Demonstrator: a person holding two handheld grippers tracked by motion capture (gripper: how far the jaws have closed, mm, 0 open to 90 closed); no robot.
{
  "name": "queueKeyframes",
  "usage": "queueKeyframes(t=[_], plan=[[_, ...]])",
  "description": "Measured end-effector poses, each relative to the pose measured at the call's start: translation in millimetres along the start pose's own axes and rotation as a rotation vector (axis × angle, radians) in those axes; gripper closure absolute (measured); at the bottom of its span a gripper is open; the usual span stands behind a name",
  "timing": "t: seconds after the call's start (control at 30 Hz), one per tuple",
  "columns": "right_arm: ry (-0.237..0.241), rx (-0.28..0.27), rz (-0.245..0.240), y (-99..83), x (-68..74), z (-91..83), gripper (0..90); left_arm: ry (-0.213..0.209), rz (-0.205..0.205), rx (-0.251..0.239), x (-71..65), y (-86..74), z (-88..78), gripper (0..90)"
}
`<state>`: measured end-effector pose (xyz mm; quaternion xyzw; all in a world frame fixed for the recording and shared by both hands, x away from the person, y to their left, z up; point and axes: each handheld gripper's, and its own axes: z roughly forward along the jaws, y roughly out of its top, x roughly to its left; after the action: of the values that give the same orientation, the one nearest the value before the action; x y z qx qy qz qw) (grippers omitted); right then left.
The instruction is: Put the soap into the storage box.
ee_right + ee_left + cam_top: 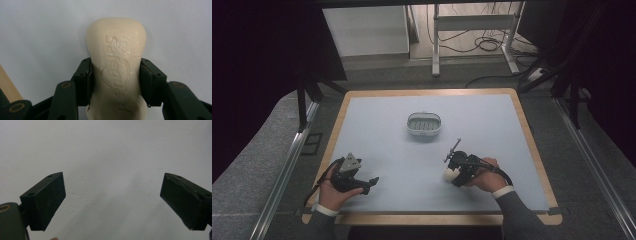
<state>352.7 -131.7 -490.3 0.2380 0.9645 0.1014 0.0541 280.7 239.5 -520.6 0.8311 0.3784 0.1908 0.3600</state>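
Note:
A cream bar of soap (116, 50) with raised lettering lies on the pale mat, and my right gripper (115, 77) is shut on its narrow waist, both pads pressed against its sides. From above, the soap (449, 174) shows as a pale lump at the tip of the right gripper (453, 176), low on the mat right of centre. A white slotted soap dish (423, 124) stands apart from it in the middle of the mat. My left gripper (371, 182) rests at the front left, open; its jaws (112, 200) stand wide with nothing between them.
The pale blue mat (382, 125) covers a wooden table top whose edge (427, 218) runs along the front. Metal rails flank the table. A white frame (472, 30) and cables lie on the floor beyond the far edge.

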Motion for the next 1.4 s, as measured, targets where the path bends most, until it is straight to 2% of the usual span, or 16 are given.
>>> queueKeyframes(t=[0.1, 0.23, 0.47, 0.57, 0.73, 0.93, 1.07, 1.2, 1.4], plan=[[0.004, -0.004, -0.003, 1.9, -2.5, -6.6, 48.9, 0.0, 0.0, -0.001, 0.2, 0.0, -0.5, 6.6], [-0.011, -0.026, -0.006, 5.2, -8.5, -20.5, 49.0, 0.001, -0.001, 0.002, 0.5, -0.1, -0.2, 6.6], [-0.036, -0.066, -0.02, 10.5, -15.7, -33.7, 49.0, 0.002, 0.0, 0.002, 0.6, -0.3, 0.0, 6.6], [-0.027, -0.077, -0.018, 12.6, -17.8, -35.7, 49.0, 0.002, 0.0, 0.002, 0.8, -0.3, -0.3, 6.7], [-0.059, -0.094, -0.034, 21.1, -23.6, -39.7, 49.0, 0.002, 0.0, 0.004, 0.7, -0.4, 0.2, 6.6], [-0.055, -0.118, -0.044, 29.7, -31.8, -44.2, 48.9, 0.002, -0.001, 0.003, 1.0, -0.5, -0.1, 6.6], [-0.057, -0.119, -0.043, 33.9, -35.8, -46.2, 49.0, 0.002, 0.001, 0.004, 1.3, -0.5, 0.4, 6.6], [-0.061, -0.143, -0.02, 40.2, -44.2, -50.2, 49.0, 0.002, 0.006, 0.011, 0.7, -0.4, 1.5, 6.6], [-0.063, -0.142, -0.024, 47.6, -51.4, -52.9, 48.9, 0.002, 0.006, 0.009, 0.2, -0.3, 1.2, 6.6]])
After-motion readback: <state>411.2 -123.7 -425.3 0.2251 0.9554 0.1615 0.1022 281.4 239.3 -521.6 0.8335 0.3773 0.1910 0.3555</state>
